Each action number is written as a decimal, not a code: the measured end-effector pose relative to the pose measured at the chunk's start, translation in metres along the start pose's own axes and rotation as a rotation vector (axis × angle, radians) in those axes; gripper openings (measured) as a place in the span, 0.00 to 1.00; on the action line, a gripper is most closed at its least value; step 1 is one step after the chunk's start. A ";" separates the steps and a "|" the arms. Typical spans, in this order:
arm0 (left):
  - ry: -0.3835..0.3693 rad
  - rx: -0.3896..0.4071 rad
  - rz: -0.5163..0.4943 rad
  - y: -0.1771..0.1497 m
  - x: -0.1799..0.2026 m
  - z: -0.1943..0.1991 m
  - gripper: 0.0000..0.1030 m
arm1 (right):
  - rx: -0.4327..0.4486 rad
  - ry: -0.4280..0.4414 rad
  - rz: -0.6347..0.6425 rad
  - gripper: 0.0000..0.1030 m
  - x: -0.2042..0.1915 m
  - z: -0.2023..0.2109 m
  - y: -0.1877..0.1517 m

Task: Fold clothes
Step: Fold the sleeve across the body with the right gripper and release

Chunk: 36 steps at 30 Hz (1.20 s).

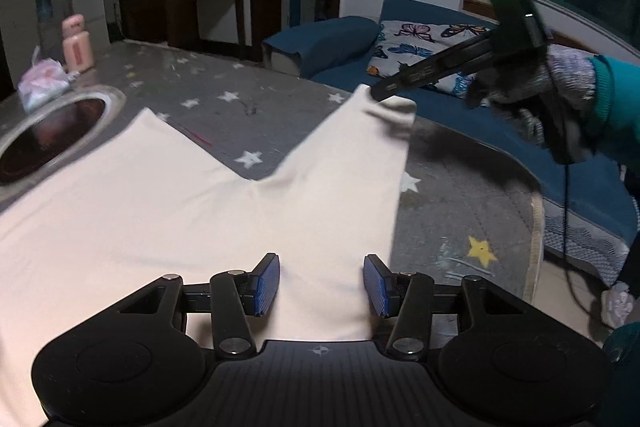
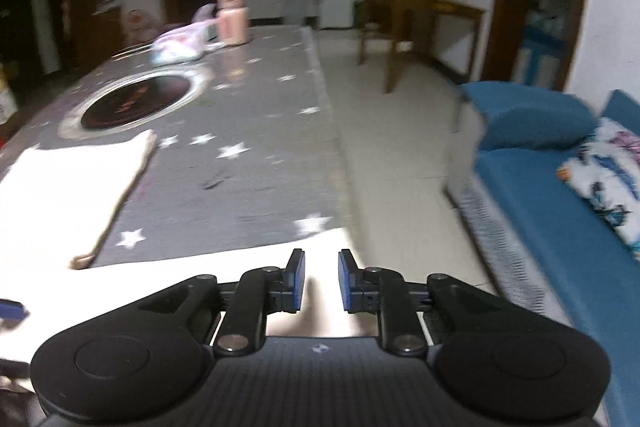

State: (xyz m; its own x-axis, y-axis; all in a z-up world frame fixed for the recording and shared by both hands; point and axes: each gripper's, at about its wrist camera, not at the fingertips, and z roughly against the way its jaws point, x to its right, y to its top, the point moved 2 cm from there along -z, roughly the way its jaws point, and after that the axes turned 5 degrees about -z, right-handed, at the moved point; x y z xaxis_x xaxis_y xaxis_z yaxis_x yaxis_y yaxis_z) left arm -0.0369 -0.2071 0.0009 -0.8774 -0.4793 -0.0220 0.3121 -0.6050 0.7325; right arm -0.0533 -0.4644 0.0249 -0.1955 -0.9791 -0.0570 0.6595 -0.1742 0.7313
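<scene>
A cream garment (image 1: 168,211), smooth and plain, lies spread on the grey star-printed table cover (image 1: 280,99), its two leg-like panels splitting in a V toward the far edge. One panel reaches beside the round inset burner (image 1: 48,135); the other ends near the table's right edge. The left gripper (image 1: 321,285) hovers over the near part of the cloth, its blue pads wide apart and clasping nothing. The right gripper (image 2: 321,281) sits at the far corner of the right-hand panel; its pads stand a narrow gap apart with cloth beneath, and whether it pinches the fabric I cannot tell.
</scene>
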 end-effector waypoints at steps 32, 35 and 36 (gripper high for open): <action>0.372 0.070 0.424 -0.063 -0.112 0.085 0.58 | -0.045 0.472 0.276 0.33 -0.161 0.014 0.001; 0.399 0.042 0.465 -0.076 -0.126 0.085 0.57 | -0.086 0.486 0.306 0.33 -0.178 0.005 -0.010; 0.393 0.049 0.478 -0.078 -0.128 0.088 0.57 | -0.098 0.485 0.317 0.33 -0.183 0.002 -0.014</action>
State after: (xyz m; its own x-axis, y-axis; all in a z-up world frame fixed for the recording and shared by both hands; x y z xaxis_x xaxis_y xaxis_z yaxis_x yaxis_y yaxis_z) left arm 0.0192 -0.0423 0.0067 -0.4417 -0.8941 0.0739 0.6119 -0.2400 0.7536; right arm -0.0282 -0.2829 0.0262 0.3614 -0.9172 -0.1678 0.7004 0.1482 0.6982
